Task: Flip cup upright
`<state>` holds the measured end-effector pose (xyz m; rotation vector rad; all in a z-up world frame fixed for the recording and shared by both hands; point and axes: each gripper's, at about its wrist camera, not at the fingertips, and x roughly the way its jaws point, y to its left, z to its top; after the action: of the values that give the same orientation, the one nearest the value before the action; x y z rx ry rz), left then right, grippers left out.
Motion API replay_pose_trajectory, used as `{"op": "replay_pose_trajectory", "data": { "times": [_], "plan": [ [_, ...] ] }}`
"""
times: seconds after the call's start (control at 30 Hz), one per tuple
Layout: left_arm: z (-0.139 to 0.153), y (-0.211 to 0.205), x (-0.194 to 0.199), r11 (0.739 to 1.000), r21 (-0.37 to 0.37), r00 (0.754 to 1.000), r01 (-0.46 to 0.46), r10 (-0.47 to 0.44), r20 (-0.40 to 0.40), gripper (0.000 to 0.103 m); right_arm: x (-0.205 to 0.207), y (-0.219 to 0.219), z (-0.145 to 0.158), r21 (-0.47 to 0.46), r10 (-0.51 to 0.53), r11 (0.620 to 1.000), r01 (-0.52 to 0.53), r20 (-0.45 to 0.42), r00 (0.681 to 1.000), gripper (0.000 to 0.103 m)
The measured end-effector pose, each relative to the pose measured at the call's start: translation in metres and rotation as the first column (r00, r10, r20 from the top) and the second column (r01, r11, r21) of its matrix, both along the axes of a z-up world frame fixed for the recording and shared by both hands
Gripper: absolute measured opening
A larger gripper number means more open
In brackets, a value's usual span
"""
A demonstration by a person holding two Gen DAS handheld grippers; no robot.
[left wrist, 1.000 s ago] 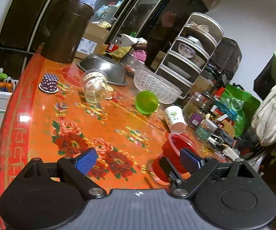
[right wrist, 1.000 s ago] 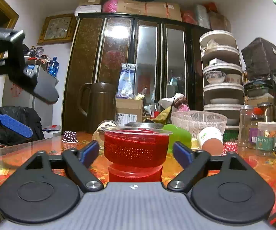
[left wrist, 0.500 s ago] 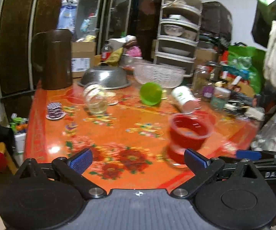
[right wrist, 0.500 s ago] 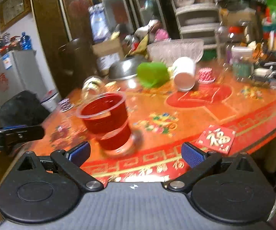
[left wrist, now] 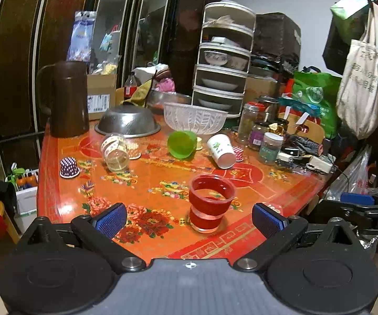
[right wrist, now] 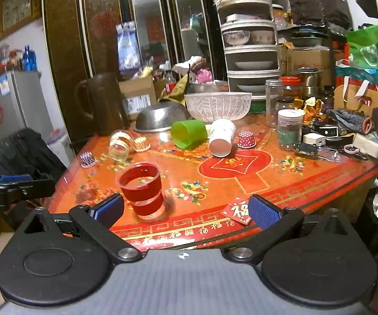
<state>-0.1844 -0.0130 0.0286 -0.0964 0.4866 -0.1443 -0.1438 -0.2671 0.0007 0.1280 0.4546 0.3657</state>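
Note:
A red and clear plastic cup (left wrist: pixel 211 203) stands upright, mouth up, near the front edge of the orange floral table (left wrist: pixel 162 181); it also shows in the right wrist view (right wrist: pixel 142 190). My left gripper (left wrist: pixel 189 220) is open and empty, held back off the table's front edge with the cup beyond its fingers. My right gripper (right wrist: pixel 184 211) is open and empty, also back from the edge, with the cup just beyond its left pad (right wrist: pixel 108 209). A green cup (left wrist: pixel 182 144), a white paper cup (left wrist: pixel 221 150) and a clear glass (left wrist: pixel 114 151) lie on their sides farther back.
A brown jug (left wrist: pixel 68 99), an upturned steel bowl (left wrist: pixel 127 120) and a clear plastic bowl (left wrist: pixel 194 117) stand at the back. Jars (left wrist: pixel 269 147) and clutter crowd the right side. A red paper packet (right wrist: pixel 237 212) lies at the front edge. Small patterned cup liners (left wrist: pixel 69 167) sit at left.
Both grippers have pulled back and up from the red cup, which now stands alone on the table. One second ago the right gripper's open fingers flanked it closely.

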Motion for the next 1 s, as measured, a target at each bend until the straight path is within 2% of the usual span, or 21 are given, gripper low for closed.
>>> {"op": "replay_pose_trajectory", "data": {
  "times": [0.1, 0.33, 1.0],
  "plan": [
    [0.005, -0.002, -0.002, 1.0, 0.005, 1.0, 0.008, -0.008, -0.005, 0.102, -0.001, -0.004, 0.003, 0.033, 0.006, 0.999, -0.006, 0.002, 1.0, 0.102],
    [0.008, -0.003, -0.004, 1.0, 0.026, 1.0, -0.001, 0.002, -0.017, 0.102, 0.005, 0.011, 0.004, 0.011, 0.06, 0.998, -0.06, -0.003, 0.998, 0.102],
    [-0.004, 0.004, 0.002, 1.0, 0.005, 0.999, -0.011, 0.012, -0.052, 0.102, 0.006, 0.013, -0.001, 0.023, 0.076, 0.997, -0.075, -0.03, 0.997, 0.102]
  ]
}}
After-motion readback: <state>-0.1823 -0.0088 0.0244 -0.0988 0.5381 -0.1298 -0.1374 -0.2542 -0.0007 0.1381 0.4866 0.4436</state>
